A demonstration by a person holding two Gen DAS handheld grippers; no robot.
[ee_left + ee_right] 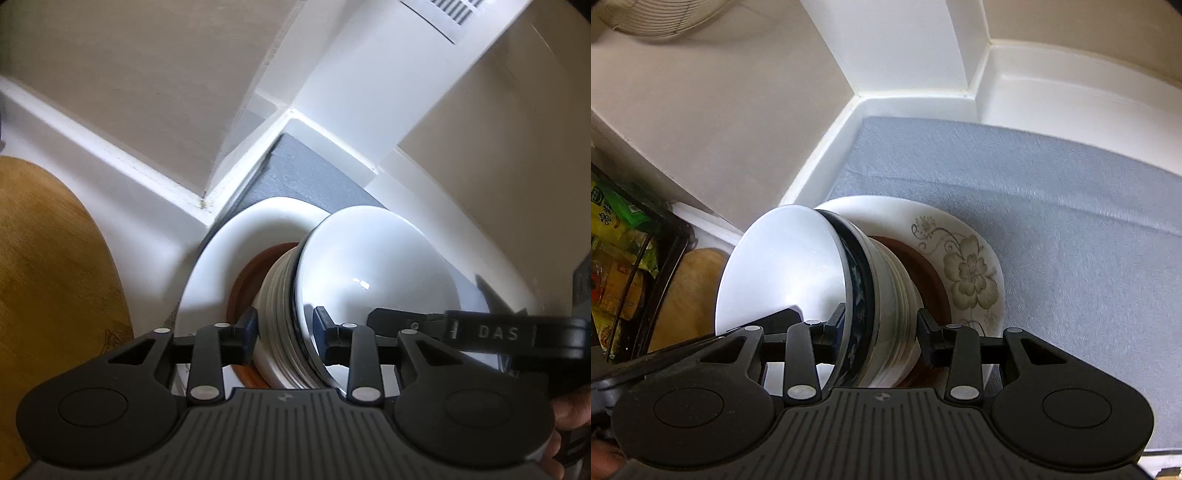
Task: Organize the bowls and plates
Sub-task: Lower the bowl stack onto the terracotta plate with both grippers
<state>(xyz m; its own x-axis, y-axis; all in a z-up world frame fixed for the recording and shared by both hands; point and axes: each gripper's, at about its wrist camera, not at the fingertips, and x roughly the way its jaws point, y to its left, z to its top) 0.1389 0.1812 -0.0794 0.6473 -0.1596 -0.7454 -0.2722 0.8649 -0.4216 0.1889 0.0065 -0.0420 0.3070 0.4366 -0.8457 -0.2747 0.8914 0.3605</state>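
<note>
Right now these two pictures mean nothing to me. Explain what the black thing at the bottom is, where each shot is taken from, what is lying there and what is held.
There is no robot here. A person holds a two-finger gripper in each hand, and each one carries a wide-angle camera that looks along its fingers. The black shape at the bottom is the gripper itself.

One picture is from the left gripper and the other is from the right gripper. Both reach around the same stack of bowls from opposite sides. The right one's fingers clamp the stack. The left one's fingers straddle it, but I cannot tell whether they press on it.

Under the bowls are a brown dish and a flowered plate, with a grey mat beneath. A wooden board lies off to one side.
</note>
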